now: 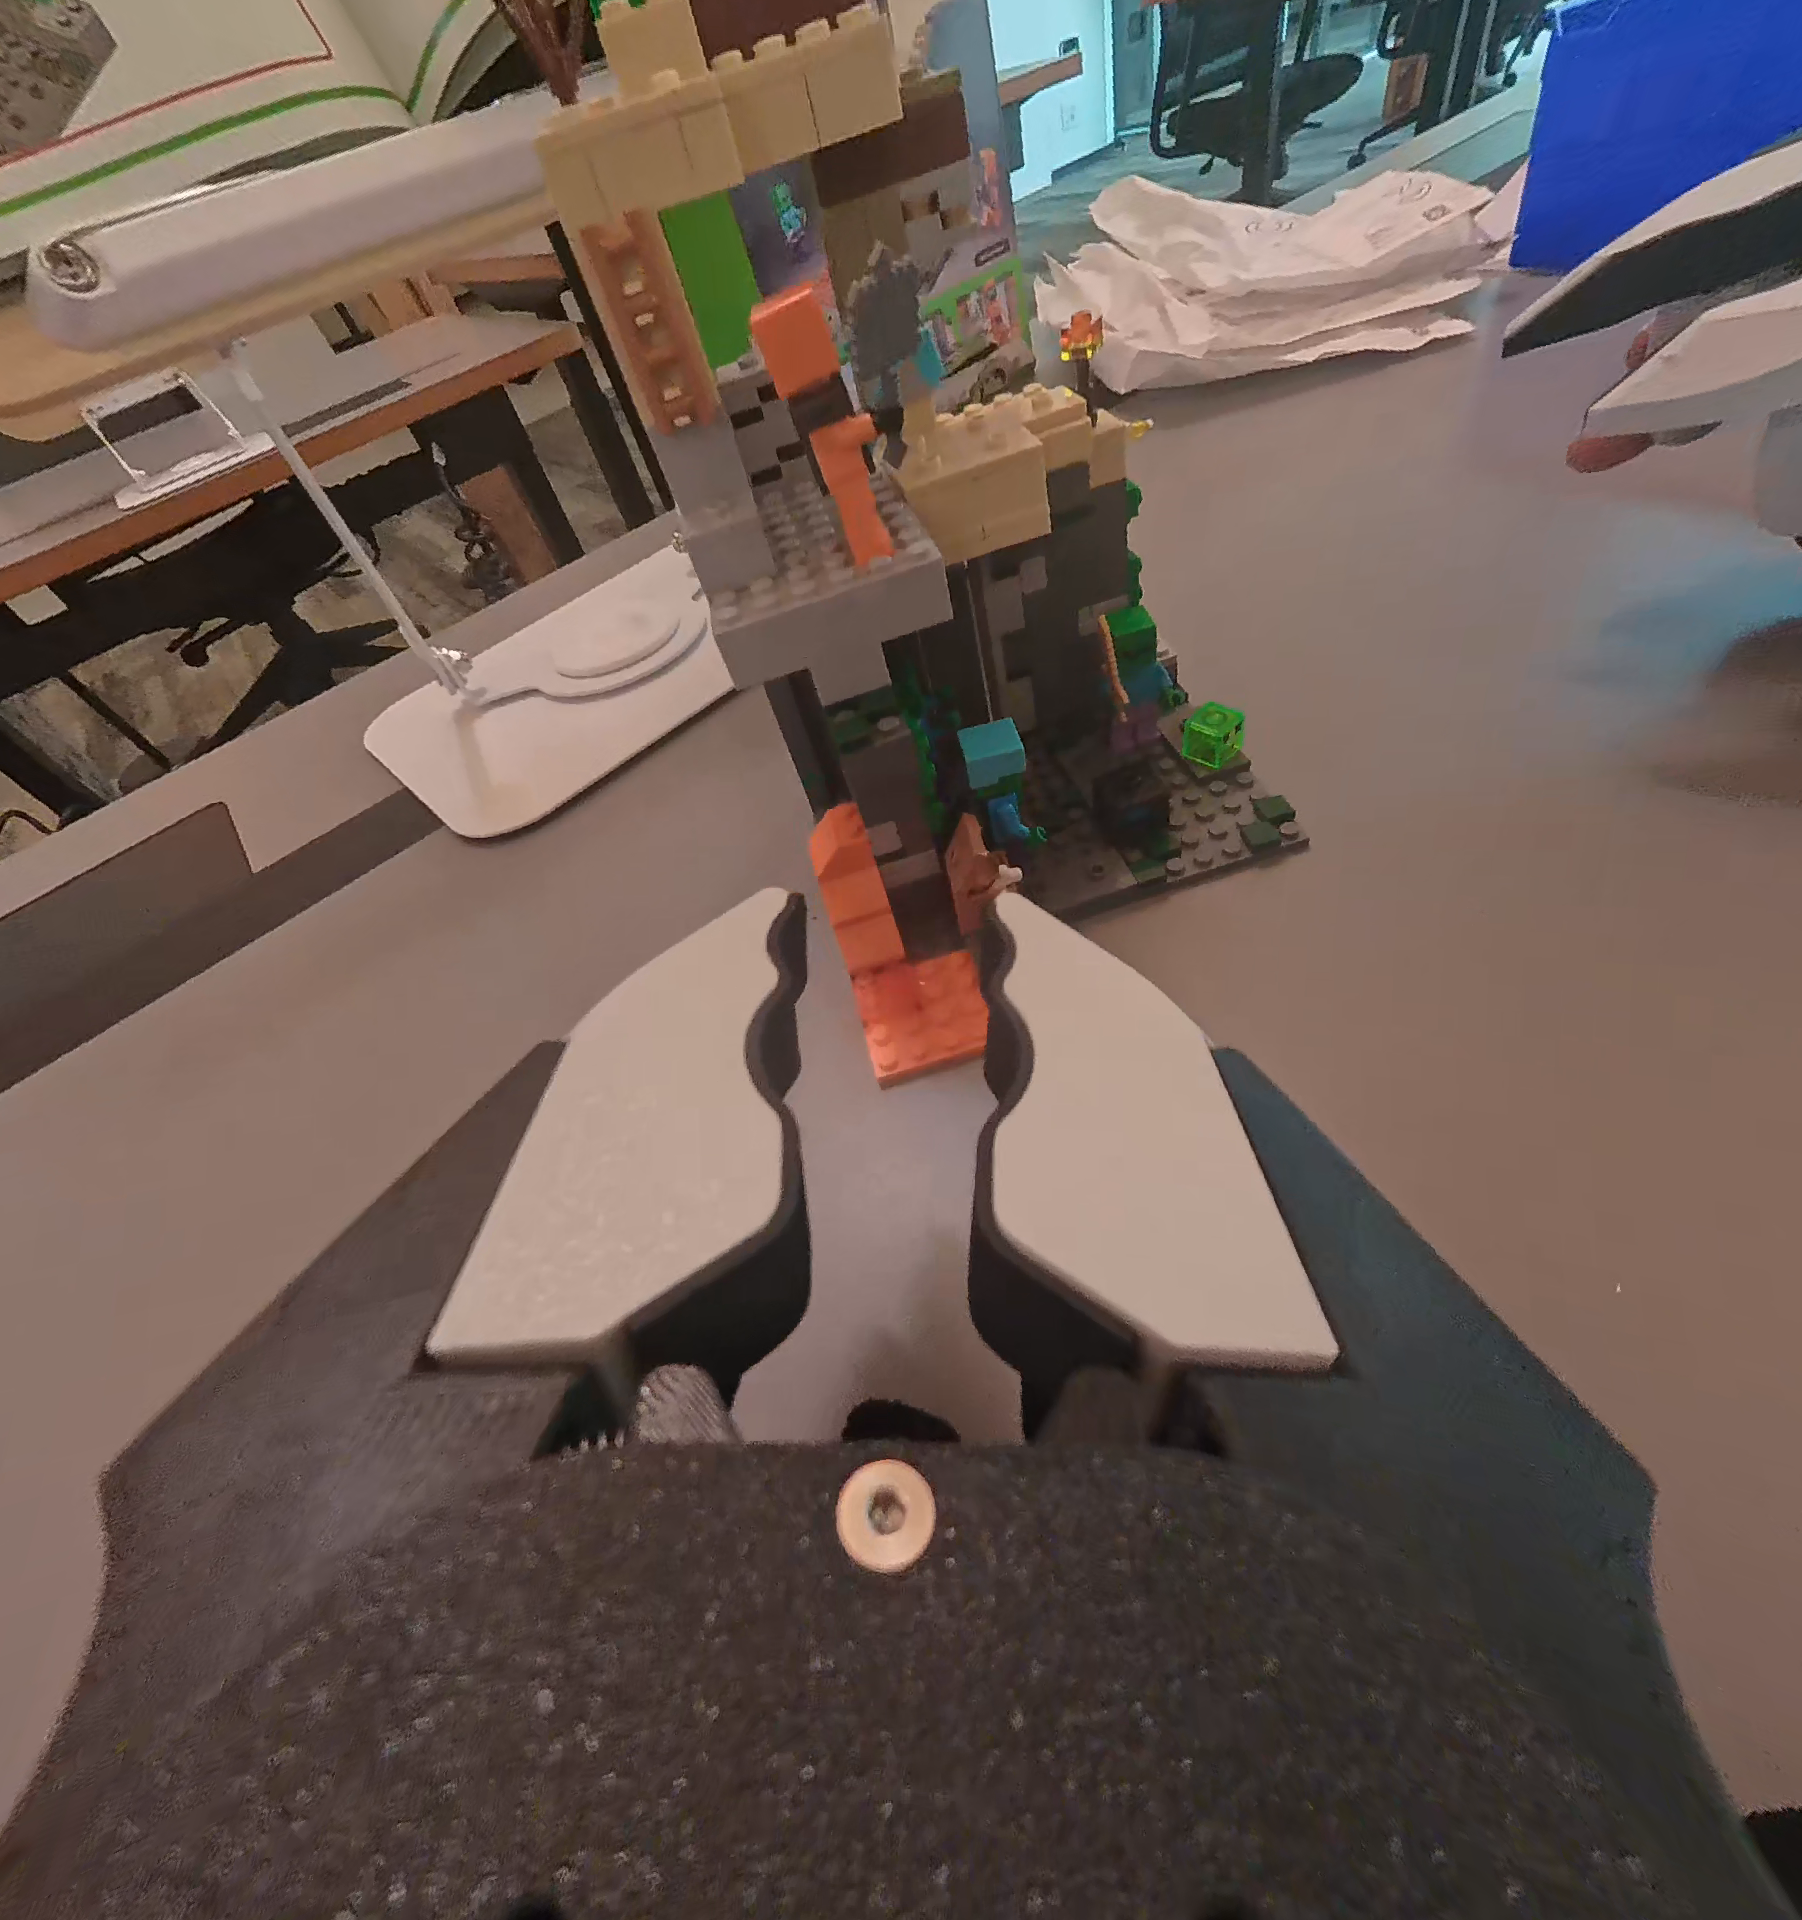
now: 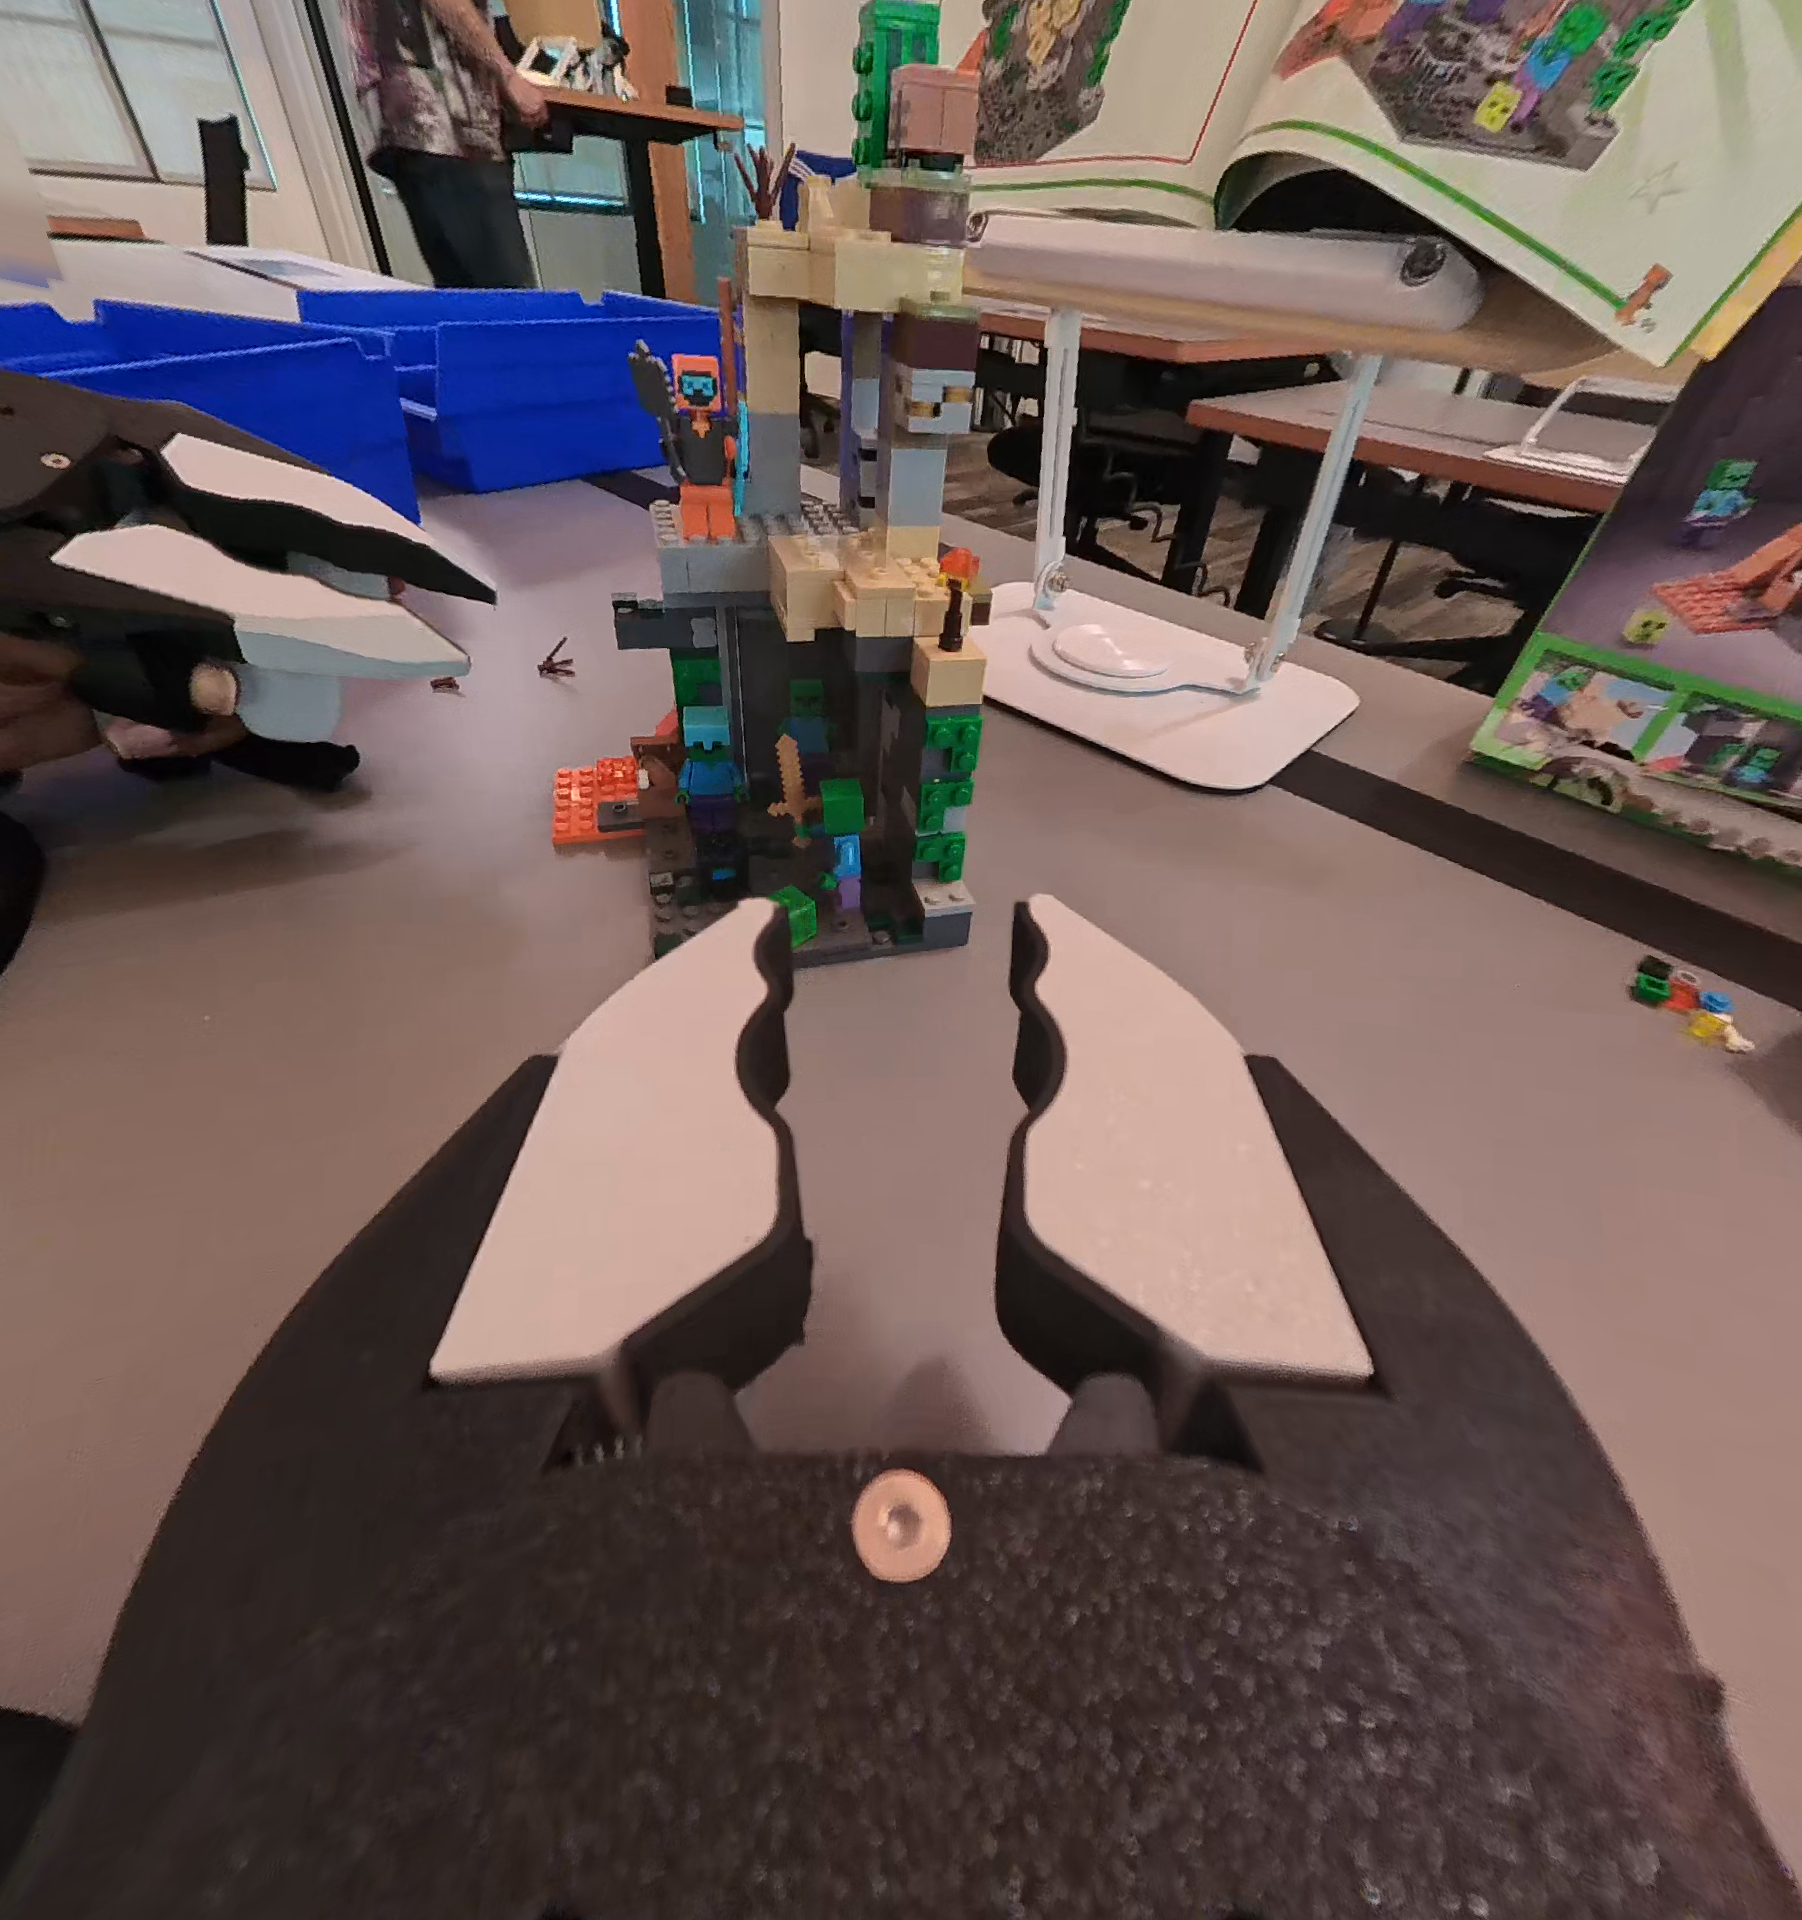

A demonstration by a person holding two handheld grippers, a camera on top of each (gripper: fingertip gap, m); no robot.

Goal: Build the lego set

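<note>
On the grey desk (image 2: 1292,1195) stands one lego tower (image 2: 824,623) — an orange plate (image 1: 923,1023) at its foot, three figures on it. Left hand-held gripper (image 1: 897,925): jaws narrowly parted about the plate, gripping nothing. Right hand-held gripper (image 2: 897,925): parted, empty, just short of the base. Nearby: one white stand (image 2: 1167,675), one box (image 2: 1707,644), blue bins (image 2: 357,384), five loose bricks (image 2: 1692,1000).

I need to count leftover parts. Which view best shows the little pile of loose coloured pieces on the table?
The right wrist view: the loose coloured pieces lie on the grey table, right of the lego tower. The left wrist view does not show them.
</note>
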